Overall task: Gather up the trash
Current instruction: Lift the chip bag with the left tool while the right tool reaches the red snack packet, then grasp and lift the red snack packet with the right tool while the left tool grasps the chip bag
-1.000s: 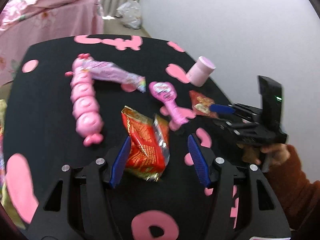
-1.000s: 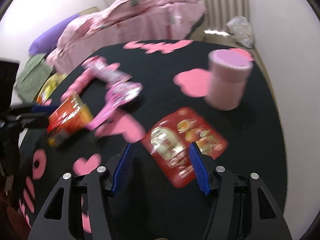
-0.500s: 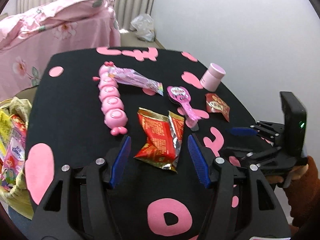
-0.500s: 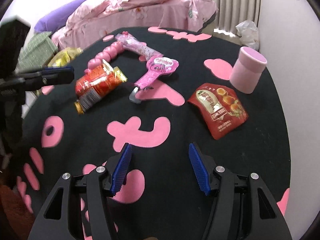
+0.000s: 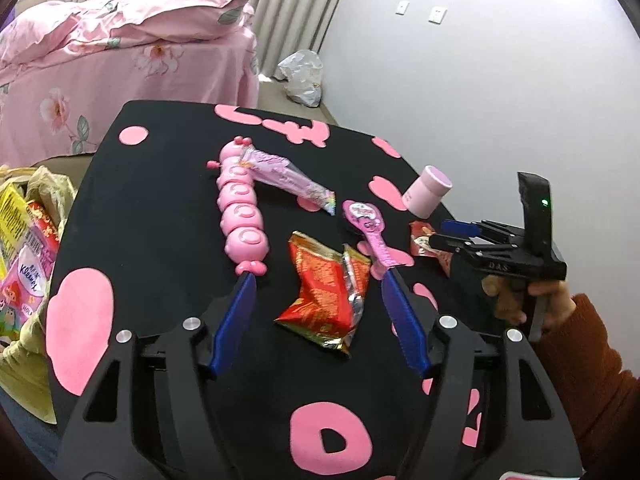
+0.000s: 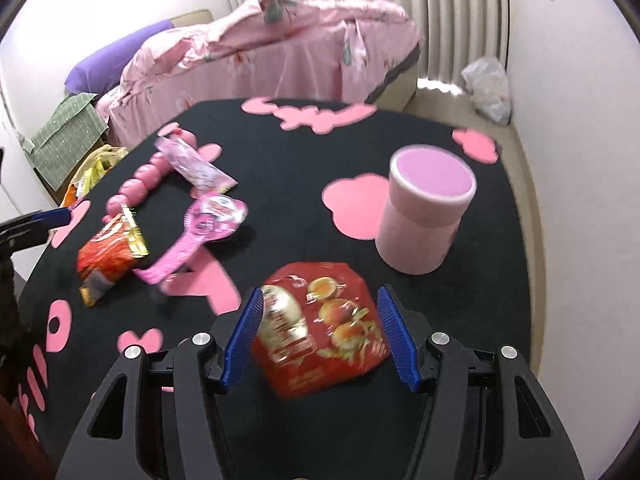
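A crumpled red and gold snack wrapper lies on the black table, between the open fingers of my left gripper; it also shows in the right wrist view. A flat red packet with fruit pictures lies between the open fingers of my right gripper, which appears in the left wrist view at the table's right side. A pink foil wrapper lies across a pink caterpillar toy.
A pink toy brush lies between the two wrappers. A pink cylinder pot stands just beyond the red packet. A yellow bag of trash hangs off the table's left edge. A pink bed stands behind.
Both grippers pulled back and up, then came forward again. My right gripper has moved in so the red fruit packet lies between its fingers. Left gripper is again around the snack wrapper.
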{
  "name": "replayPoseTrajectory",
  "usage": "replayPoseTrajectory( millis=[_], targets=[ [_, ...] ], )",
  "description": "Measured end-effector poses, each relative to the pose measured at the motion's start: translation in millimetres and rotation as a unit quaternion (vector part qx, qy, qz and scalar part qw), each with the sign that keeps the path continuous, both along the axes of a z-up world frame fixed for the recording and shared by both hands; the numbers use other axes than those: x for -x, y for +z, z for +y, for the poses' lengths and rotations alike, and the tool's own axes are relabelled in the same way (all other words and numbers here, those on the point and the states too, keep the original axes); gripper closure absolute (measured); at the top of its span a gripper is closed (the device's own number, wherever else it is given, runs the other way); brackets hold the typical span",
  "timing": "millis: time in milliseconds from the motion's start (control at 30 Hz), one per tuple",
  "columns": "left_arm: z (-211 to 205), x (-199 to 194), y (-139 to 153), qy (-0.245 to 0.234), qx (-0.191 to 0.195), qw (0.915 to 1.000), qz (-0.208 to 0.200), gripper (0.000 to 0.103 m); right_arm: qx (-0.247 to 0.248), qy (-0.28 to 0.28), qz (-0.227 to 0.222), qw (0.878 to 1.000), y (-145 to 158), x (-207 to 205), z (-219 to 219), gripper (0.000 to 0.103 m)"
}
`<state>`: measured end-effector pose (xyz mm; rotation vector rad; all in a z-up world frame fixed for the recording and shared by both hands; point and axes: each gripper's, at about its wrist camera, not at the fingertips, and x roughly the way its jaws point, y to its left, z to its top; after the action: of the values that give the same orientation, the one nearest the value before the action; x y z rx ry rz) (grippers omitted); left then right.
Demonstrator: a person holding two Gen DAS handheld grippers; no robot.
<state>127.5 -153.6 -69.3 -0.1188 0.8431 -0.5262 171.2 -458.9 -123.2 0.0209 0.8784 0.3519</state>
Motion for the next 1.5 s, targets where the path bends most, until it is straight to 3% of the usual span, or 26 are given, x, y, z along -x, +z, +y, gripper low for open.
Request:
replayPoseTrajectory(
  millis=[67,233,300,400,500,633,800,1033,1100,1167,1233,1367,1500],
  targets=[
    [4,-1,-2,0.007,-0.001,1.0,0.004,0.041,-0.008,0.005,0.027,1.0,-9,-6,-1,0.047],
    [5,-3,-5,0.014,0.0,0.9999,0.008,0.04,0.03,0.051,-0.001,0.998,-10,27,27,0.048],
    [2,-3,-6,0.009,-0.002,0.9999,0.009,0.04,0.058,0.051,-0.022,0.997,-9,40,37,0.055],
    [-4,1,-6,-0.006,-0.009,0.9999,0.007,0.04,0.026,0.032,-0.004,0.999,-7,39,30,0.056],
    [-5,4,-4,-0.009,-0.018,0.9998,-0.002,0.04,-0.022,0.031,-0.025,0.999,8,42,19,0.056],
    [-2,2,-4,0.0,-0.011,0.9999,0.003,0.04,0.044,0.04,-0.047,0.997,14,37,18,0.056],
    [-3,2,-5,-0.002,-0.013,0.9999,0.006,0.04,0.046,0.071,0.001,0.996,-9,15,12,0.055],
    [-2,1,-8,0.003,-0.014,0.9998,0.01,0.04,-0.022,0.051,0.015,0.998,-13,2,-6,0.051],
    [-2,1,-10,0.003,-0.011,0.9998,0.017,0.04,-0.015,0.05,0.025,0.998,-11,5,-2,0.05],
    [-3,0,-12,0.003,-0.009,0.9997,0.021,0.04,-0.008,0.06,0.029,0.998,-10,10,7,0.043],
    [-5,0,-13,0.001,-0.009,0.9997,0.023,0.04,0.033,0.063,0.012,0.997,-11,18,20,0.043],
    [-6,1,-13,-0.004,-0.012,0.9997,0.021,0.04,0.043,0.04,0.01,0.998,-10,22,32,0.042],
    [-4,2,-12,0.0,-0.012,0.9998,0.018,0.04,0.051,0.041,-0.013,0.998,-7,32,41,0.062]
  ],
)
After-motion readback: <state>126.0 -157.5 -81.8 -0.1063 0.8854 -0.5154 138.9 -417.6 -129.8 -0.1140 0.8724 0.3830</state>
